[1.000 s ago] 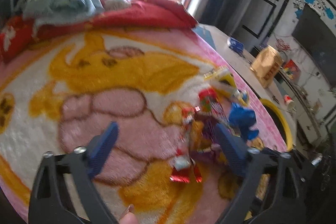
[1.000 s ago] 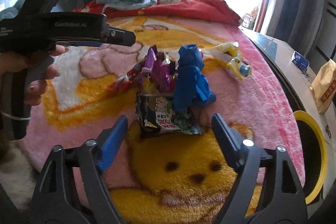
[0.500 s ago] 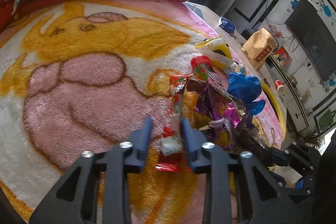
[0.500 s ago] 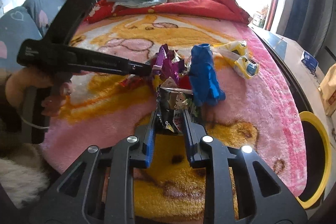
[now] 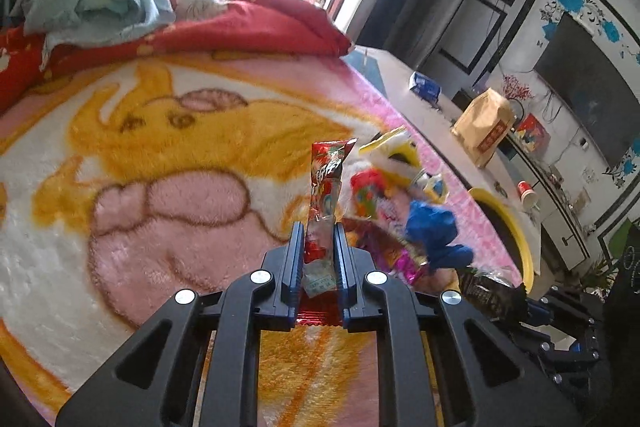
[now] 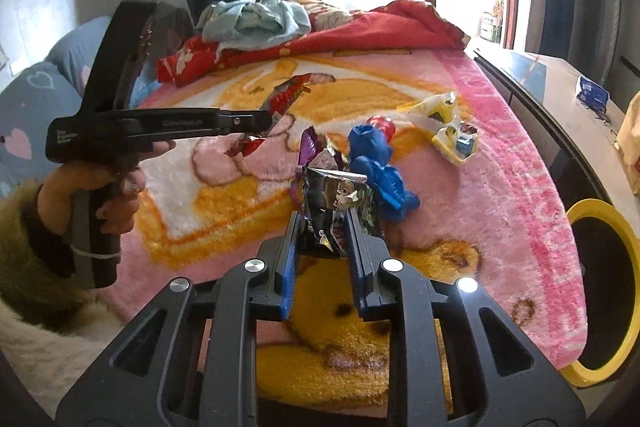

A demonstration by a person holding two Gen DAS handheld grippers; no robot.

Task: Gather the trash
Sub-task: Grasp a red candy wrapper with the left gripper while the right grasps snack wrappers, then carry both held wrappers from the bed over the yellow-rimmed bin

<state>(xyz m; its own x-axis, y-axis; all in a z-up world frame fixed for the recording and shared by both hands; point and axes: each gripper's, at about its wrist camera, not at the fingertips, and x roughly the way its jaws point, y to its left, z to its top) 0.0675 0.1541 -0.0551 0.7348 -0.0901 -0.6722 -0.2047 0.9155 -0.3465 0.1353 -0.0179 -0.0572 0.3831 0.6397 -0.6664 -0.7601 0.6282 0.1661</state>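
L gripper is clamped on a red snack wrapper, fingers pressed together w/ only the thin film between them; wrapper stands up past the tips, its lower end hanging under the pads. In the right wrist view the same wrapper is clear of the blanket, held at the tool's tip. Looks light, crinkly, slick foil, prob. empty: a pinch near one end holds, but it'll flop and could slide out if swung fast

Mid-bed the rest of the trash pile sits on the blanket: purple foil wrapper, crumpled blue plastic bag, a small red piece just behind it, yellow-white packet further right & apart from the pile. All soft, weightless stuff; the blue bag is bulky but squashy, best taken at a bunched fold. Yellow packet looks stiffer, take it at an edge

R gripper has its fingers closed on a dark snack bag, gripped at the lower part w/ the torn top sticking up. Bag crumples in the grip, so it's thin & prob. empty; seems raised off the blanket, can't be sure

Far right, beside the bed edge: yellow-rimmed bin, dark inside, contents not visible from here. Likely the drop spot for both pieces
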